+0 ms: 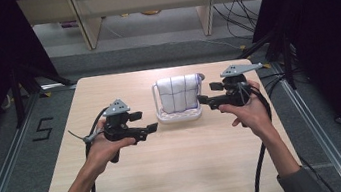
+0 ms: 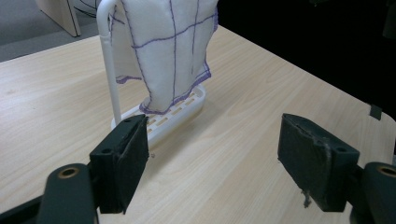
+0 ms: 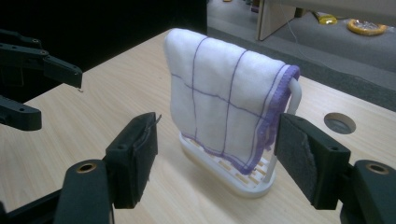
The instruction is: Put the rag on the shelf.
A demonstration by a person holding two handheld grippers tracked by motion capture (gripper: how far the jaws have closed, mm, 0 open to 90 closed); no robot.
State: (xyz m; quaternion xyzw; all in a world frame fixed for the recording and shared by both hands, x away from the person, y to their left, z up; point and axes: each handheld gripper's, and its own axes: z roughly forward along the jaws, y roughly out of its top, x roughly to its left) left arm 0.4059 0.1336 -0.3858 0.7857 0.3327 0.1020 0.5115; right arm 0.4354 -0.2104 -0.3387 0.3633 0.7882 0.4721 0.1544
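Light wooden surface (image 1: pixel 177 160), rounded corners, dark curtains to both sides. Small white rack (image 1: pixel 178 115) stands upright on the surface, nearer the far edge than the near one and about midway between the left and right edges. A white cloth with purple grid lines and purple hem (image 1: pixel 178 94) hangs draped over the rack's top bar; its lower edge reaches down to the slotted base tray. Left gripper (image 1: pixel 149 128) held in the person's left hand (image 1: pixel 108 150), just left of the rack's base, jaws pointing toward it. Left gripper view: jaws wide apart, nothing between them, rack post and cloth ahead, apart from the pads. Right gripper (image 1: pixel 203 100) held in the right hand (image 1: pixel 251 110), just right of the rack, jaws pointing at the cloth's side. Right gripper view: jaws wide, empty; cloth and rack sit beyond them, not touched. Round cable hole (image 3: pixel 339 122) in the surface behind the rack.
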